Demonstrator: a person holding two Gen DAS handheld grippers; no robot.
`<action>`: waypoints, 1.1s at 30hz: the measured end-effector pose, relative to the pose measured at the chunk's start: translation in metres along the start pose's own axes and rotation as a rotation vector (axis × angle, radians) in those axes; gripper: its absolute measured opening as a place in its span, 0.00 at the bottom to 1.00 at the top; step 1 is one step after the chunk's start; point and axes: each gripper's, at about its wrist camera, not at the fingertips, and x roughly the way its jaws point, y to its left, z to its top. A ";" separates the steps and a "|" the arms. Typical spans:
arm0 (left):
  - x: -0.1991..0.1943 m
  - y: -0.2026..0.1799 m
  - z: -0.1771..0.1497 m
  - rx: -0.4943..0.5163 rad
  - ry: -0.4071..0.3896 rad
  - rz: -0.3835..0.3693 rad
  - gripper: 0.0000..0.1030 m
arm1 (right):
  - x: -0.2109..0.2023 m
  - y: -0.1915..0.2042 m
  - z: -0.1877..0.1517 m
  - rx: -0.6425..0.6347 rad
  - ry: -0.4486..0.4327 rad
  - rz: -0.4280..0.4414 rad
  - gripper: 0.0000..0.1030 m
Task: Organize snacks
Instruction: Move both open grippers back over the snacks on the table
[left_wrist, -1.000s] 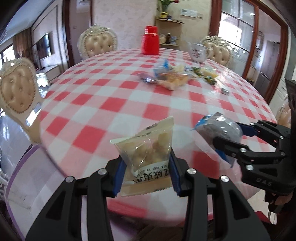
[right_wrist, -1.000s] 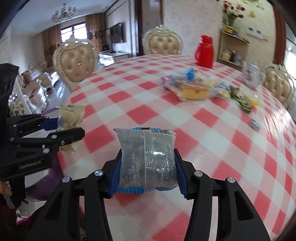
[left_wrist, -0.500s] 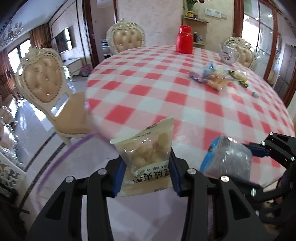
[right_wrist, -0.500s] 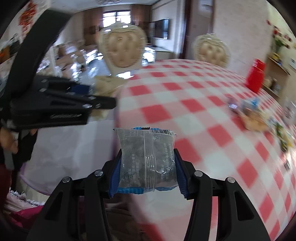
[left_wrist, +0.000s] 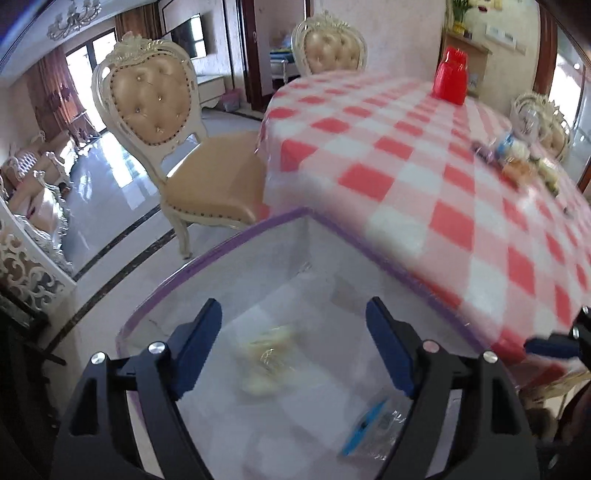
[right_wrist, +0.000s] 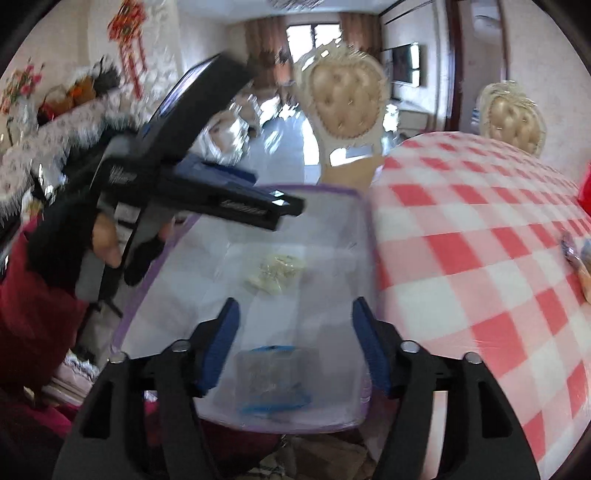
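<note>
- Two tongs over a clear purple-rimmed bin (left_wrist: 258, 240) beside the checked surface (left_wrist: 424, 177).
- Left tongs (left_wrist: 293, 350): blue pads spread wide, nothing held.
- Right tongs (right_wrist: 295, 350): likewise parted wide and empty.
- Pale yellow snack packet (right_wrist: 275, 273) lying on the bin floor, toward the far end.
- Blue-edged dark snack packet (right_wrist: 275, 380) flat on the bin floor at the near end, apart from the yellow one.
- Remaining snack pile (left_wrist: 517, 162) and red jug (left_wrist: 451, 77) on the surface; blurred.
</note>
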 end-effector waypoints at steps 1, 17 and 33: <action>-0.006 -0.005 0.001 -0.001 -0.028 -0.006 0.87 | -0.007 -0.008 -0.002 0.024 -0.017 -0.011 0.67; -0.026 -0.231 0.058 0.169 -0.181 -0.313 0.98 | -0.161 -0.200 -0.089 0.550 -0.220 -0.491 0.84; 0.104 -0.414 0.108 0.039 -0.095 -0.401 0.98 | -0.198 -0.402 -0.149 0.771 -0.091 -0.742 0.83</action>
